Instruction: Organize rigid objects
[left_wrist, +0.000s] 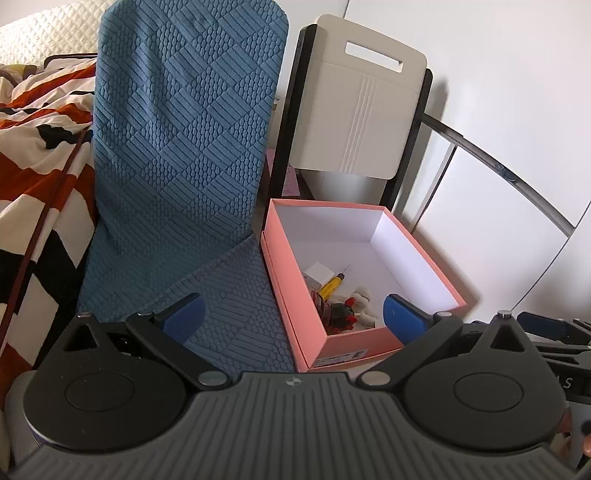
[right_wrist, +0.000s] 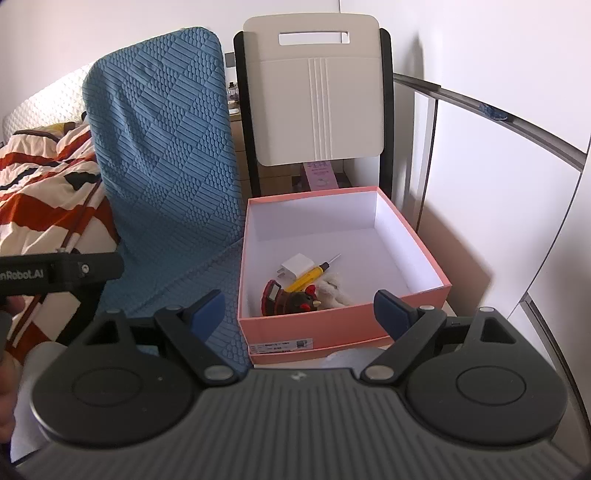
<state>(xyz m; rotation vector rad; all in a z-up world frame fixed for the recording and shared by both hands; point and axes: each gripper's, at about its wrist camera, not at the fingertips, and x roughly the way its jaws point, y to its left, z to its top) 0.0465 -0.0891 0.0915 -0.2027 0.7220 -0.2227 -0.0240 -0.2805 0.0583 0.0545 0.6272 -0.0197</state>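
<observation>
A pink box (right_wrist: 321, 325) with a white inside sits on a chair seat; it also shows in the left wrist view (left_wrist: 354, 339). In it lie a white charger (right_wrist: 297, 268), a yellow screwdriver (right_wrist: 308, 278), a dark red toy (right_wrist: 291, 300) and a white plush piece (right_wrist: 334, 290). The screwdriver (left_wrist: 331, 285) and the toy (left_wrist: 340, 314) show in the left wrist view too. My left gripper (left_wrist: 293, 314) is open and empty, just in front of the box. My right gripper (right_wrist: 299, 310) is open and empty, in front of the box's near wall.
A blue textured chair cover (right_wrist: 166, 166) drapes the chair to the left of the box. A white chair back (right_wrist: 314, 96) with black frame stands behind the box. A striped blanket (left_wrist: 37, 155) lies on the bed at left. White wall panels (right_wrist: 498, 184) stand at right.
</observation>
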